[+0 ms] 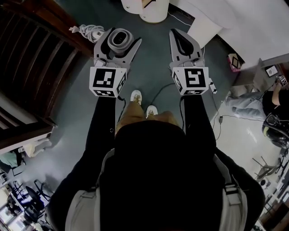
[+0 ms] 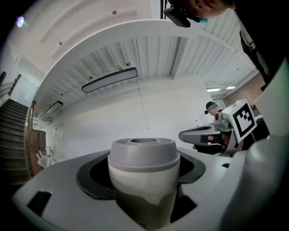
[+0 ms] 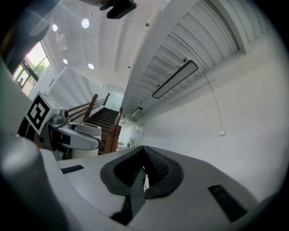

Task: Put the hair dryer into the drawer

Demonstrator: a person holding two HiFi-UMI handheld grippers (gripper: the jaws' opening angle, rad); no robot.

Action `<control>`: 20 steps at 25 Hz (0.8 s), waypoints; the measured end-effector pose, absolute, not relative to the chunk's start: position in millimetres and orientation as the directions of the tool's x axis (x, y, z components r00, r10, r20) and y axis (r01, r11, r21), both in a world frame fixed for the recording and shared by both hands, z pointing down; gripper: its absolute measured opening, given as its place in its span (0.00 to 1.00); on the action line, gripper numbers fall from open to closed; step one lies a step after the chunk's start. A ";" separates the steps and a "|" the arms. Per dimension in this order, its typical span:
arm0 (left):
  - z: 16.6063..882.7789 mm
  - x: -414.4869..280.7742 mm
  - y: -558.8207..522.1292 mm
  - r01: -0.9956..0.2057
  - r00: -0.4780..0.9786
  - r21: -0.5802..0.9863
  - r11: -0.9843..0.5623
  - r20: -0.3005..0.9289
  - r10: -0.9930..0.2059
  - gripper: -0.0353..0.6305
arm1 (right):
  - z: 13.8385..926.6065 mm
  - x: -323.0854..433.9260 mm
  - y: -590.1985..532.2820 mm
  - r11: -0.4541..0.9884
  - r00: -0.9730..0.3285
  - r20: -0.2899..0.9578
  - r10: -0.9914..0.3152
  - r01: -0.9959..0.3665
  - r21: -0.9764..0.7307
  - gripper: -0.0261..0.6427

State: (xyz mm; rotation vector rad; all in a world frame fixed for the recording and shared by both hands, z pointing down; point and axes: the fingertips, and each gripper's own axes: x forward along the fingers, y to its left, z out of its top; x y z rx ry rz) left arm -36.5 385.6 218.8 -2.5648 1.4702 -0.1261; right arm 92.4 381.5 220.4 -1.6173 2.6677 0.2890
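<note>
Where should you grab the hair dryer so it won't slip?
Grip the hair dryer on its round white body, just under the wider grey cap, from both sides, as the left gripper does. The cap's lip would likely catch on the jaws if it slid.

The grey-capped cylindrical hair dryer [image 2: 143,167] sits between the jaws of the left gripper [image 1: 119,39], with the right gripper [image 1: 179,36] beside it on the right. A dark wooden staircase [image 1: 31,58] lies to the left, a coiled white cable [image 1: 88,31] on the floor between it and the left gripper, and a white round base [image 1: 153,13] stands ahead.
</note>
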 end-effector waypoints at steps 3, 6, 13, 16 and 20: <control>222.0 -42.2 378.7 -0.845 0.510 -0.197 -0.497 -0.016 -0.860 0.61 | 225.7 90.3 372.4 0.451 -0.462 -0.096 -0.882 -0.885 0.114 0.08; 225.1 -45.5 365.9 -0.843 0.513 -0.193 -0.502 -0.011 -0.858 0.61 | 229.4 88.1 359.5 0.448 -0.457 -0.088 -0.885 -0.888 0.104 0.08; 237.5 -56.9 307.3 -0.844 0.518 -0.170 -0.509 -0.006 -0.856 0.61 | 236.9 78.8 307.1 0.433 -0.444 -0.065 -0.894 -0.891 0.133 0.08; 238.2 -62.8 275.6 -0.846 0.520 -0.147 -0.513 -0.012 -0.854 0.61 | 237.6 74.1 276.8 0.428 -0.438 -0.062 -0.897 -0.895 0.125 0.08; 237.7 -76.8 239.1 -0.838 0.533 -0.142 -0.526 -0.012 -0.846 0.61 | 234.3 52.8 241.6 0.428 -0.440 -0.059 -0.896 -0.892 0.146 0.08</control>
